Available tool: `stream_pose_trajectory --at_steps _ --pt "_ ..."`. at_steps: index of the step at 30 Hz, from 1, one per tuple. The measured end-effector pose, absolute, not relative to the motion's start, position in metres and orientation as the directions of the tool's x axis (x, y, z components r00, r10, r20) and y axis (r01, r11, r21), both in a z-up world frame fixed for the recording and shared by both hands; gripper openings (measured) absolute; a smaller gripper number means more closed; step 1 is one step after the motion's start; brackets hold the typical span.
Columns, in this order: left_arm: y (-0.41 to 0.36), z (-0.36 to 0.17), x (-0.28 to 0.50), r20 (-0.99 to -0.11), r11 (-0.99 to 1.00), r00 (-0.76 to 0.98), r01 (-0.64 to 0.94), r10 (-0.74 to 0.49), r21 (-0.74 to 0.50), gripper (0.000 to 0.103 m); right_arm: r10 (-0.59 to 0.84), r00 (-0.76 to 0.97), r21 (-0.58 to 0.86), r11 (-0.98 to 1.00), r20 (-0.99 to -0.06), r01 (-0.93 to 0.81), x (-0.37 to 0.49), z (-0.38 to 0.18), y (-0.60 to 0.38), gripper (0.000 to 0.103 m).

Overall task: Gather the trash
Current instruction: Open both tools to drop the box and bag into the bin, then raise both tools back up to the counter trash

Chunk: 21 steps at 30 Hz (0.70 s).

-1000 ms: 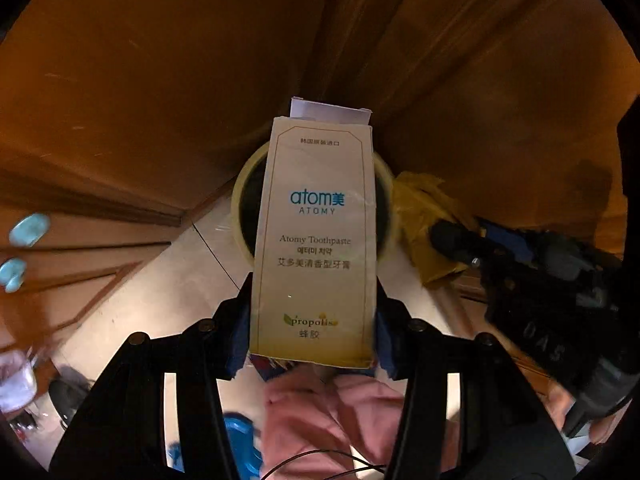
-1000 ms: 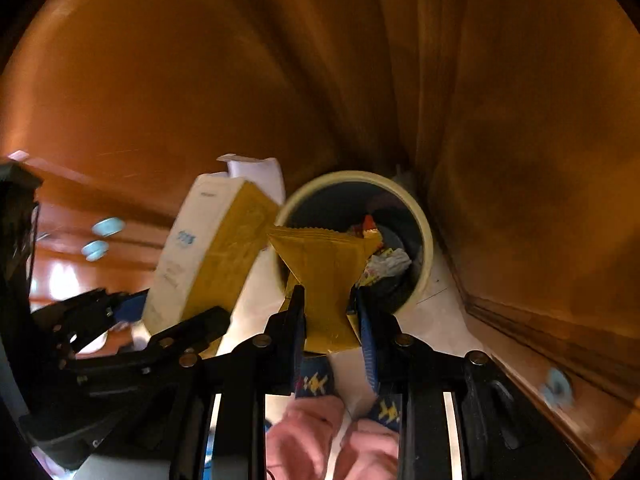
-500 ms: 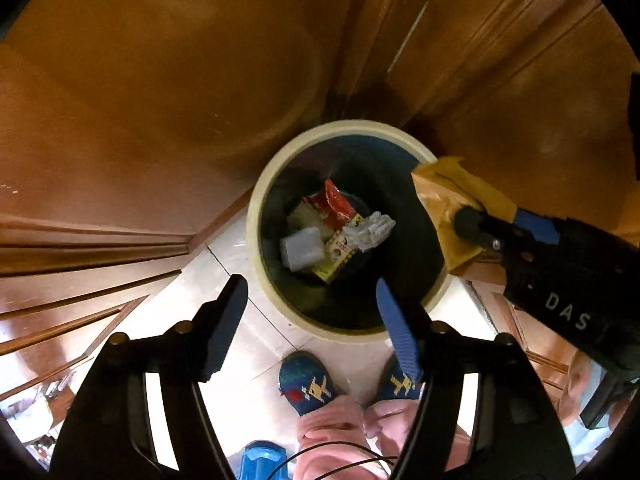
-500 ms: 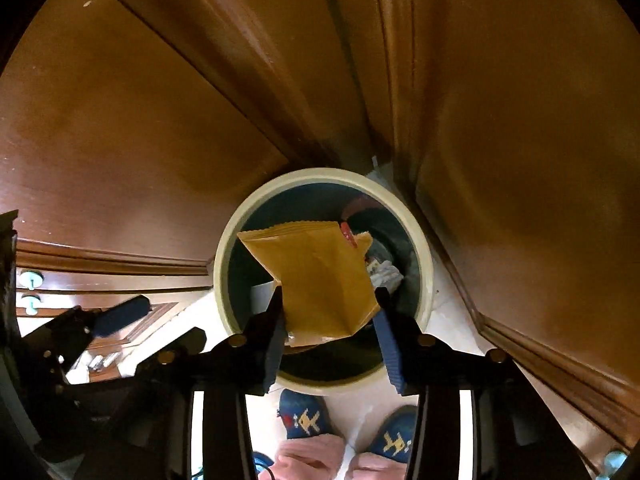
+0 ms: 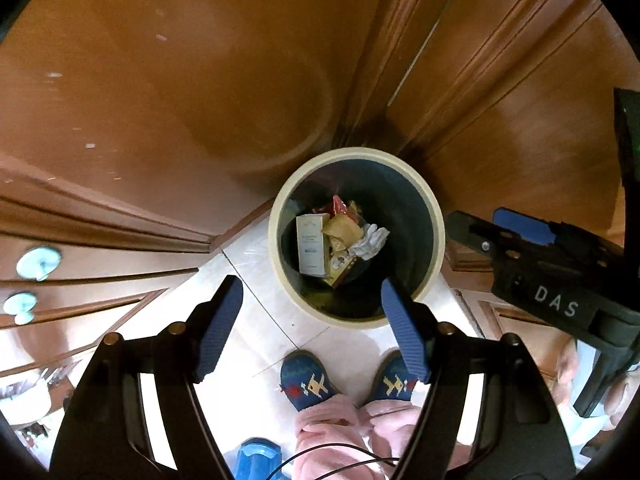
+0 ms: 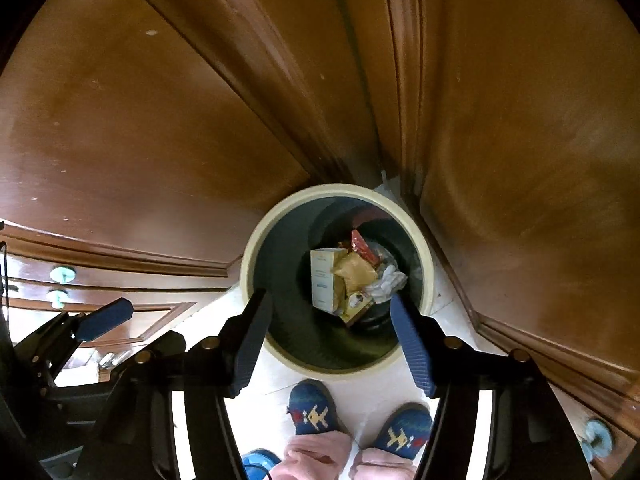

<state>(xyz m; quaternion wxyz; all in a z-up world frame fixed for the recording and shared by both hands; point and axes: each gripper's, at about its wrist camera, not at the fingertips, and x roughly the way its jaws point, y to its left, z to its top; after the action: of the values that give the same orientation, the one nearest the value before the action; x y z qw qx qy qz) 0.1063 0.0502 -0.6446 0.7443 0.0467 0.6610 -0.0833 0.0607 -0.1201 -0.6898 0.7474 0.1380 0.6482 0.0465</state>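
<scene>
A round cream-rimmed trash bin (image 5: 437,236) (image 6: 250,256) stands on the tiled floor in a corner of wooden cabinets. Inside lie a white toothpaste box (image 5: 310,245) (image 6: 323,278), a yellow packet (image 5: 343,233) (image 6: 355,272), a red wrapper (image 5: 339,206) (image 6: 362,248) and crumpled white paper (image 5: 370,240) (image 6: 386,282). My left gripper (image 5: 312,300) is open and empty above the bin's near rim. My right gripper (image 6: 330,316) is open and empty over the bin, and shows at the right of the left wrist view (image 5: 520,236).
Brown wooden cabinet doors (image 5: 180,100) (image 6: 520,160) close in behind and beside the bin. Drawers with pale blue knobs (image 5: 38,262) (image 6: 63,273) are at the left. The person's feet in blue patterned slippers (image 5: 306,380) (image 6: 314,412) stand just before the bin.
The left gripper opened and the toothpaste box dropped into the bin. Then the right gripper opened and the yellow packet fell in on top of the trash.
</scene>
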Motion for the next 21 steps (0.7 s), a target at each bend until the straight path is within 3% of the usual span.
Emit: stream_pose_trajectory --at_steps 13,21 --pt "0.040 -0.520 0.083 -0.980 0.977 0.155 0.194 -0.121 -0.090 0.070 0.279 0.162 0.294 0.952 -0.947 0.084 0.046 -0.587 -0.127 0.063" --pt "0.021 -0.418 0.073 -0.965 0.964 0.216 0.248 -0.150 -0.094 0.070 0.280 0.189 0.289 0.957 -0.941 0.026 0.032 -0.476 -0.130 0.063"
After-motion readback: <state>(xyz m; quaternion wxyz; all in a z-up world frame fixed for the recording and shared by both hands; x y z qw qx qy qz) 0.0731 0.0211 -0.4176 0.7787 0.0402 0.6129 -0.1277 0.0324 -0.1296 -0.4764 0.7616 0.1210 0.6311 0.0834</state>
